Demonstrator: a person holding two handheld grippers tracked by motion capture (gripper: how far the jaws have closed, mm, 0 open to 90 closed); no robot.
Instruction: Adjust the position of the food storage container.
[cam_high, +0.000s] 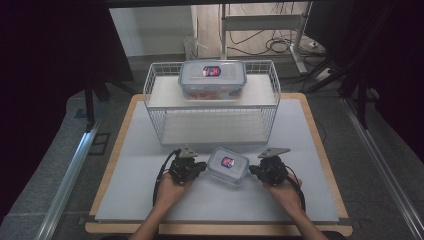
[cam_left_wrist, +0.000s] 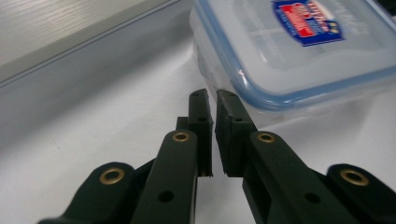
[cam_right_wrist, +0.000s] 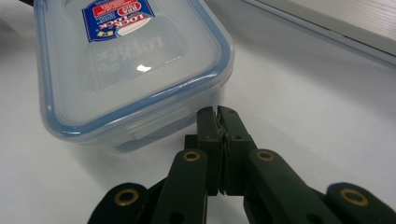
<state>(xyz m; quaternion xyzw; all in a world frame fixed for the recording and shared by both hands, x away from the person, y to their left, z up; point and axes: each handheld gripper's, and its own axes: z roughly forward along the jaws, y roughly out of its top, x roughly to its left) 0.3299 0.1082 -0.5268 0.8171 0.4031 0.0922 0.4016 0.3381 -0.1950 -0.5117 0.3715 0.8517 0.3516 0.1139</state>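
Clear small box (cam_high: 228, 165) between closed empty jaws; high view adds wire rack (cam_high: 212, 102), bigger box (cam_high: 213, 78).

The small container (cam_high: 228, 165) was clear glossy plastic with a blue-rimmed lid and a shiny paper label. Both grippers' fingers (cam_left_wrist: 201, 135) were matt black plastic with brass-coloured rivets. The surface (cam_high: 300, 150) looked smooth, pale and matt, edged in wood. The rack (cam_high: 212, 102) was white-coated wire.

small container (cam_left_wrist: 299, 51) cut off by frame edge, label print blurred
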